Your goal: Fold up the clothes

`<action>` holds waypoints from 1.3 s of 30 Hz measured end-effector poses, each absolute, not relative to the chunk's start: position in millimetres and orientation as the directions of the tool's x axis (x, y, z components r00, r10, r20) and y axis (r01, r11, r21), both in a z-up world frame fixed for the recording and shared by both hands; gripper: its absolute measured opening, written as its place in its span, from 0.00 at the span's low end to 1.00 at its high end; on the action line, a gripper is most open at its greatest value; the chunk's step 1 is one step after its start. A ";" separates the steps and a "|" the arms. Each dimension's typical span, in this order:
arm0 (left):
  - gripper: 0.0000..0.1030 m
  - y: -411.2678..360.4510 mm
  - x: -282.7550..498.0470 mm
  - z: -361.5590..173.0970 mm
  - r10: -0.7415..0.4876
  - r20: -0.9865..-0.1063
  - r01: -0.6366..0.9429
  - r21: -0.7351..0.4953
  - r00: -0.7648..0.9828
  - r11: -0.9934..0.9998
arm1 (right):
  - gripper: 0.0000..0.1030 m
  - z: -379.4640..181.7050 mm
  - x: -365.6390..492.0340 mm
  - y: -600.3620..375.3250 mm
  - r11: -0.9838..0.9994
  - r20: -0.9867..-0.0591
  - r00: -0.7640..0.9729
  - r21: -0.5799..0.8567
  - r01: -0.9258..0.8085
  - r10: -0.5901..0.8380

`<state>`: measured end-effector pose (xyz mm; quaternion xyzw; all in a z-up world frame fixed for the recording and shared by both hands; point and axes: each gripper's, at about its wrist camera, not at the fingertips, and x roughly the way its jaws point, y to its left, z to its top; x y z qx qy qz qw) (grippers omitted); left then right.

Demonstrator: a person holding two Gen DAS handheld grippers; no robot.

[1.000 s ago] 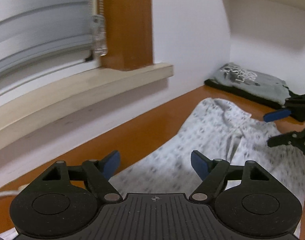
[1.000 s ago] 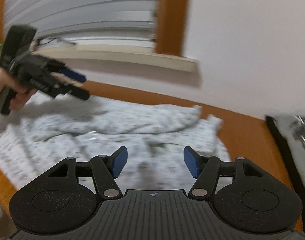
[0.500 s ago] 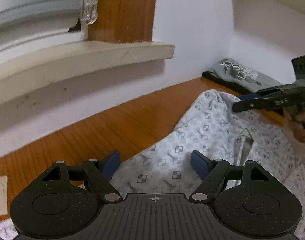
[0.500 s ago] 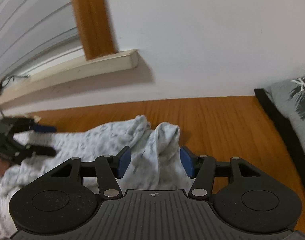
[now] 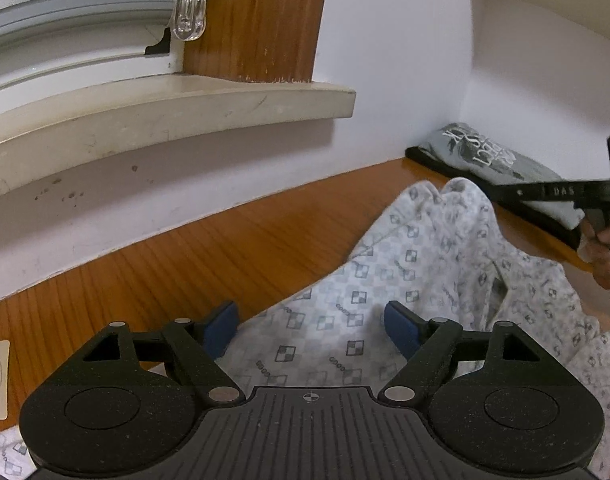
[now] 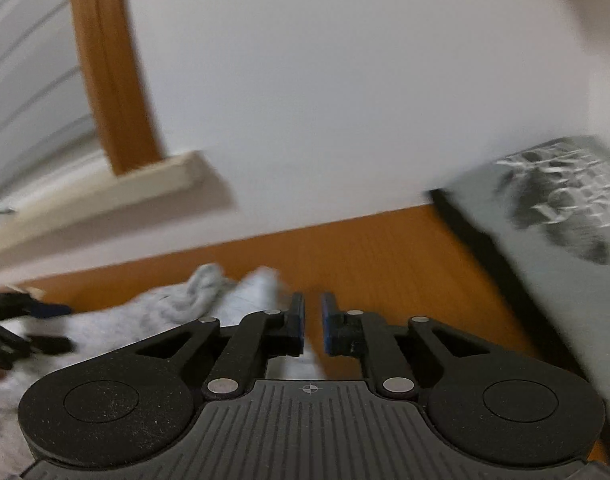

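- The left tongs (image 5: pixel 311 322) stand wide and are opening further, their 2 blue pads on either side of a stretch of the patterned white garment (image 5: pixel 425 280) with clear gaps, pressing on nothing.
- That garment lies crumpled on the orange wooden tabletop (image 5: pixel 209 264), spreading from under the left tongs toward the far right, where a bunched edge rises in 2 small humps.
- The right tongs (image 6: pixel 312 322) are closing, down to a narrow slit. In their own blurred view a strip of pale cloth seems to lie in the gap between the pads, but whether the pads already press on it cannot be told.
- In the left wrist view, the right tongs (image 5: pixel 505 194) reach in from the right edge as a thin black shape at the garment's humped edge, held by a hand (image 5: pixel 601 252).
- In the right wrist view the left tongs (image 6: pixel 37 322) show blurred at the left edge, over the garment (image 6: pixel 153 312).
- A folded grey shirt (image 5: pixel 493 160) with a dark print lies on a black layer in the far corner of the tabletop, by the white wall (image 5: pixel 393 60).
- A pale window sill (image 5: pixel 165 108) with a wooden frame (image 5: pixel 261 16) runs above the tabletop's far side.
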<state>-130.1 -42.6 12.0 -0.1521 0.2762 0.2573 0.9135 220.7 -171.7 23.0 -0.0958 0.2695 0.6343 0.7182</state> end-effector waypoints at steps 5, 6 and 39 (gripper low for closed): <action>0.85 -43.3 -130.3 11.9 0.387 -0.579 -0.554 -0.137 0.717 0.821 | 0.37 7.8 220.4 -174.0 0.126 -0.588 0.014 0.150 -0.981 0.809; 0.85 -43.4 -130.2 11.8 0.387 -0.579 -0.554 -0.137 0.717 0.821 | 0.41 5.6 216.4 -170.6 0.112 -0.595 0.010 0.135 -0.985 0.804; 0.87 -41.6 -129.9 9.8 0.389 -0.584 -0.564 -0.146 0.712 0.813 | 0.17 7.2 206.5 -135.1 0.017 -0.595 0.010 0.007 -1.000 0.804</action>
